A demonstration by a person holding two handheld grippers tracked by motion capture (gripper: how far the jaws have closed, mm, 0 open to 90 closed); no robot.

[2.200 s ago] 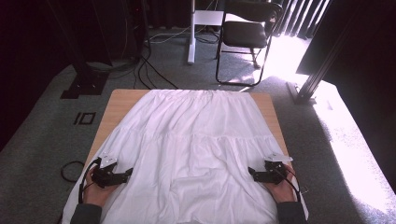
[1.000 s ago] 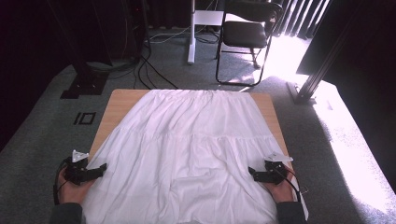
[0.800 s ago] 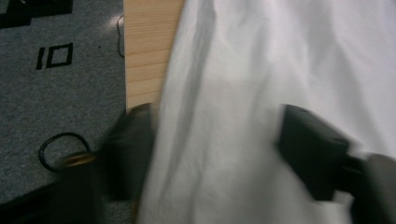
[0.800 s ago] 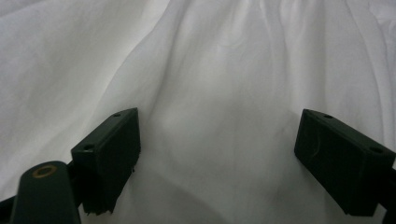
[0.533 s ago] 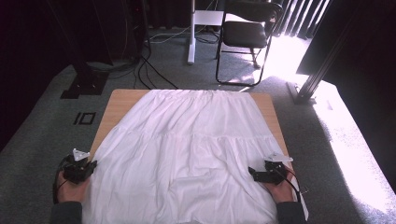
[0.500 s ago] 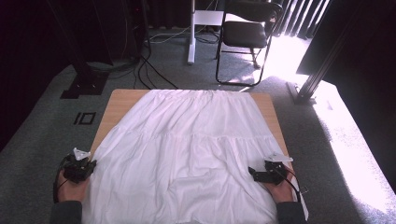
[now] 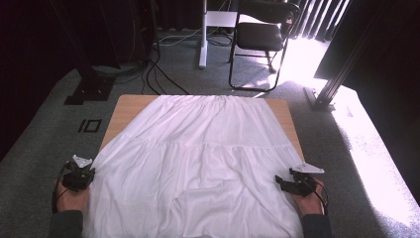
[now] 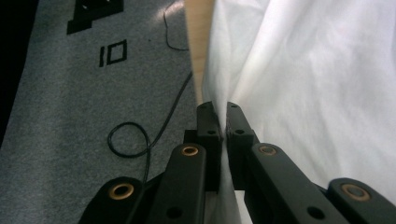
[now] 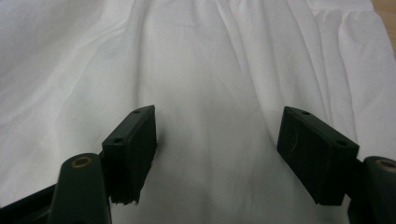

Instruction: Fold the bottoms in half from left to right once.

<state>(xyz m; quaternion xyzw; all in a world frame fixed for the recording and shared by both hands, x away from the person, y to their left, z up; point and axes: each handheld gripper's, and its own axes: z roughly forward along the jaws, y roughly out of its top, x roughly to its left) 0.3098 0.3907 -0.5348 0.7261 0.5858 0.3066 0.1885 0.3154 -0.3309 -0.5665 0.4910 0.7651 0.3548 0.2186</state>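
My left tool (image 8: 223,121) clenched on near-left edge of white pleated cotton skirt (image 7: 198,163), fabric pinched between pads, just off left side of light wooden counter (image 7: 126,106). Skirt spread flat over counter, near hem hanging past near edge. My right tool (image 9: 217,140) released at near-right edge, jaws just been closing, wide apart, cloth below them, pads not pressing.

A big cloth (image 7: 198,168) lies spread on the table (image 7: 126,106) and hangs over its near edge. The left gripper (image 7: 79,176) sits at the cloth's left edge, off the side of the table. The right gripper (image 7: 292,184) sits on the cloth's right side, near the front. A chair (image 7: 262,37) stands on the floor behind the table. A cable (image 8: 135,140) lies on the floor left of the table.
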